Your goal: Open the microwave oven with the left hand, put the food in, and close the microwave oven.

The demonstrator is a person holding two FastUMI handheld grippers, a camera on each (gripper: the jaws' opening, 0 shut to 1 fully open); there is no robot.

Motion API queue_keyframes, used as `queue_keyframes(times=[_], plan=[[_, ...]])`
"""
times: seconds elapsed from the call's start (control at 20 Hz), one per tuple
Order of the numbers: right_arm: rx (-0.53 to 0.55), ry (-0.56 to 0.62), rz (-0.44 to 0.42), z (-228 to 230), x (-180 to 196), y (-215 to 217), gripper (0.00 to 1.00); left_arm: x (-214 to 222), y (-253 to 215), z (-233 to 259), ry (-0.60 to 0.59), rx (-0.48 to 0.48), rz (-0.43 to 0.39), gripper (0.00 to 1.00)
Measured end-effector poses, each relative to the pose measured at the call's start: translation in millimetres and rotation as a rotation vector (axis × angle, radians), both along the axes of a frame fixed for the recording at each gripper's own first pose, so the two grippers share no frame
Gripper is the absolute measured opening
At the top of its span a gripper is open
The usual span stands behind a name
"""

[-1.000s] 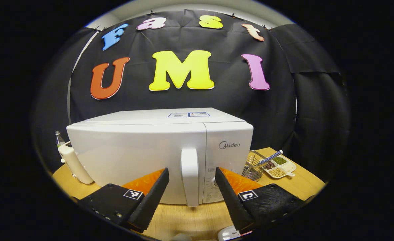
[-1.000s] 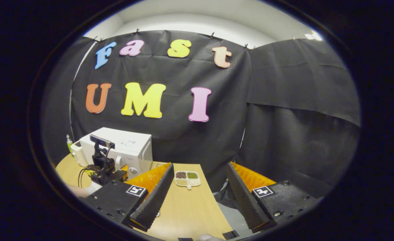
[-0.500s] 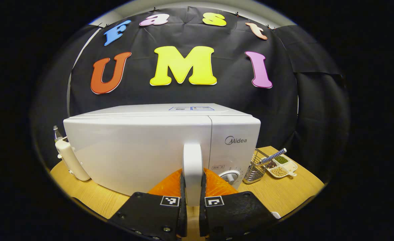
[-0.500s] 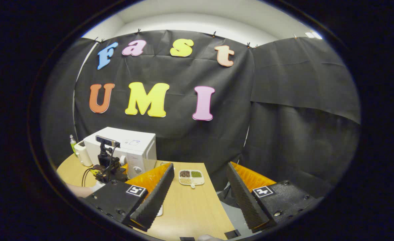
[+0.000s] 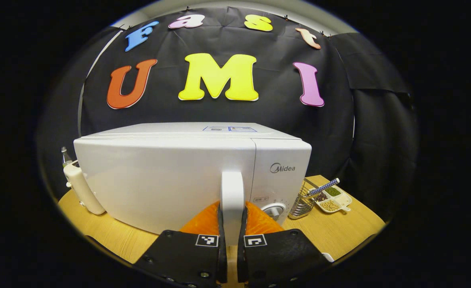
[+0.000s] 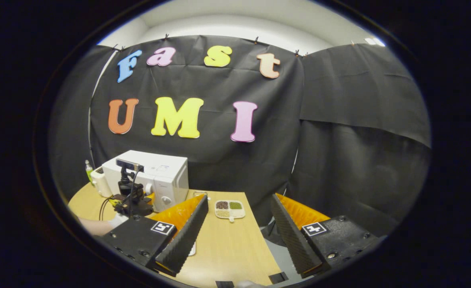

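White microwave handle [image 5: 232,200] clamped by left tongs [image 5: 231,224], level.

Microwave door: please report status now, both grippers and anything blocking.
Left gripper shut on door handle. Right gripper open, holding nothing, above the table. Microwave door closed. Nothing blocking.

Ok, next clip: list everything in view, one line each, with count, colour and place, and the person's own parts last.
microwave oven: one, white, on the table, door closed
door handle: one, white, upright on the door's right edge
dial: one, white, low on the control panel
wire basket: one, metal, right of the microwave
divided dish: one, white, holds beans, right of the basket
appliance: one, cream, left of the microwave
bottle: one, green, behind that appliance
table: one, wooden
left gripper: closed on the handle
right gripper: open, above the table edge
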State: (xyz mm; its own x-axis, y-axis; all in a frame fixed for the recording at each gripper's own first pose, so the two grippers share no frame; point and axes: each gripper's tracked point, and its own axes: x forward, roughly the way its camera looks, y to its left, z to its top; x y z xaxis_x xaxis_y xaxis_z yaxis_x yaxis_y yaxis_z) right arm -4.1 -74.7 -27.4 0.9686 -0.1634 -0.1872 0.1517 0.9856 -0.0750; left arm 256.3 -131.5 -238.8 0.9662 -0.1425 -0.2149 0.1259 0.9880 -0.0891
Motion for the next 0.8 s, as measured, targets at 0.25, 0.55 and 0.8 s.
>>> queue_keyframes(times=[0.25, 0.55, 0.8], plan=[[-0.003, -0.010, 0.022, 0.0, 3.7, 5.3, 1.00, -39.7, 8.0, -3.1, -0.015, 0.028, -0.041, 0.08], [0.022, 0.003, 0.106, -12.3, 11.2, 38.0, 1.00, -105.9, 38.7, -4.4, 0.010, 0.051, -0.055, 0.08], [0.029, -0.004, 0.181, -15.3, 10.2, 70.3, 1.00, -144.7, 69.7, -8.2, 0.030, 0.079, 0.010, 0.19]])
